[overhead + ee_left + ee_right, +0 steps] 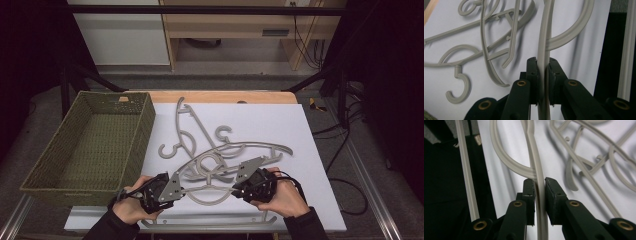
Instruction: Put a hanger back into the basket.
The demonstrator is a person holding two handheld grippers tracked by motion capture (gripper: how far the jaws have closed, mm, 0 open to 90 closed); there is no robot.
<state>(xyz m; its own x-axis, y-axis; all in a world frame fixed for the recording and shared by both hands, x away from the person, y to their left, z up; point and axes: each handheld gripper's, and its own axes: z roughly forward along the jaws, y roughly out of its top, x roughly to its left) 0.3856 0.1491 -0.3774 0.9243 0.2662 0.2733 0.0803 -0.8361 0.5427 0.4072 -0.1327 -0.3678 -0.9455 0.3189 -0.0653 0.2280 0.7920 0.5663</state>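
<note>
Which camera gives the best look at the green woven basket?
The high view: the green woven basket shows whole there, open-topped, beside the white board at its left edge. The left gripper view catches what may be a sliver of it at the bottom-left corner; the right gripper view looks along the gripped grey hanger instead.

light fell evenly on the pale worktop [300, 130]; surroundings stayed dark. hangers [486, 50] cast soft shadows; near tool parts were blurred.
</note>
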